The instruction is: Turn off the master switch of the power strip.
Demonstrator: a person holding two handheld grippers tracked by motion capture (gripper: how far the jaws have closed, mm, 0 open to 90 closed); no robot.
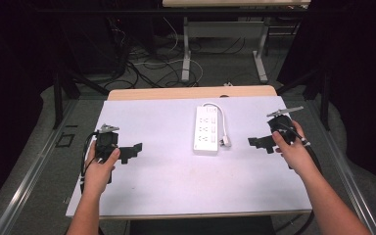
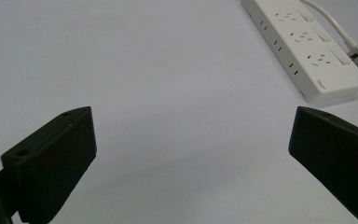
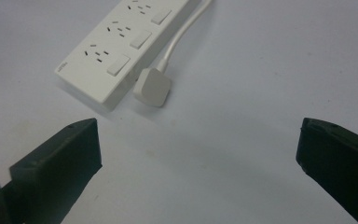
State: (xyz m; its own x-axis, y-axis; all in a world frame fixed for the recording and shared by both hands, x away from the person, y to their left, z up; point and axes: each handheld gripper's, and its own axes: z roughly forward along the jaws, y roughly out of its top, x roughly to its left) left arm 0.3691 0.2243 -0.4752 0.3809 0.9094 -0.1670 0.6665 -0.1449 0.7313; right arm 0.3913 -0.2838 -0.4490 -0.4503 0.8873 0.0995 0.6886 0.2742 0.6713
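White power strip (image 1: 206, 129) lies mid-table, long axis near-to-far, its plug (image 1: 224, 142) at its near right. My right gripper (image 1: 261, 143) is nearer, strip to its left; left gripper (image 1: 130, 152) farther. Both have jaws apart, holding nothing.

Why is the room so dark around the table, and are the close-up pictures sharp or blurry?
High view: light falls on the white table, while the surroundings sink into near black. Left gripper view: the power strip is fairly sharp, the near black jaws softer, a faint shadow between them. Right gripper view: the plug casts a soft shadow; its sockets read clearly; no strong glare.
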